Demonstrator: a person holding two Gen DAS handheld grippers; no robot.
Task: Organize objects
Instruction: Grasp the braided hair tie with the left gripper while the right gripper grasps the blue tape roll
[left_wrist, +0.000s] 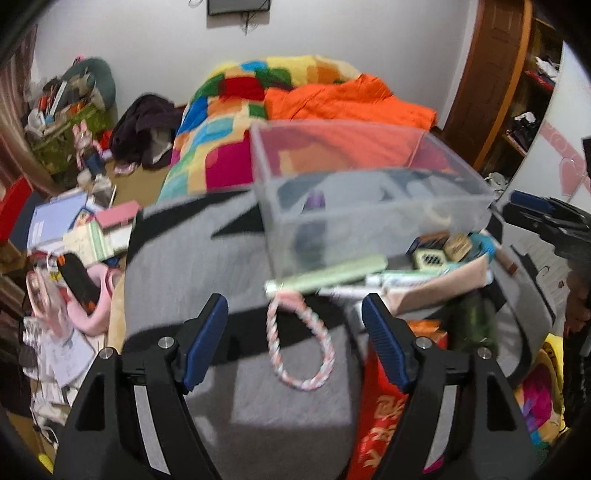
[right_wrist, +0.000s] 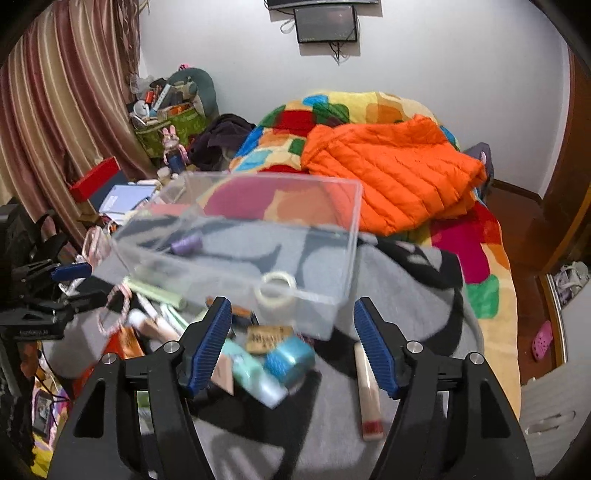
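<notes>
A clear plastic box (left_wrist: 373, 206) stands on a grey blanket (left_wrist: 207, 266) on the bed; it also shows in the right wrist view (right_wrist: 236, 236). Inside are a purple spool (right_wrist: 187, 242) and a roll of tape (right_wrist: 277, 290). In front of it lie a pink braided rope loop (left_wrist: 301, 347), a green stick (left_wrist: 328, 273), tubes and small boxes. My left gripper (left_wrist: 295, 332) is open and empty above the loop. My right gripper (right_wrist: 291, 336) is open and empty over a blue tape roll (right_wrist: 290, 360), a mint tube (right_wrist: 253, 373) and a wooden stamp (right_wrist: 367, 395).
A colourful quilt (right_wrist: 476, 258) and an orange jacket (right_wrist: 391, 173) lie behind the box. A red bag (left_wrist: 384, 406) and a dark bottle (left_wrist: 474, 321) sit at the blanket's right edge. Cluttered books and boxes (left_wrist: 81, 225) fill the floor at left.
</notes>
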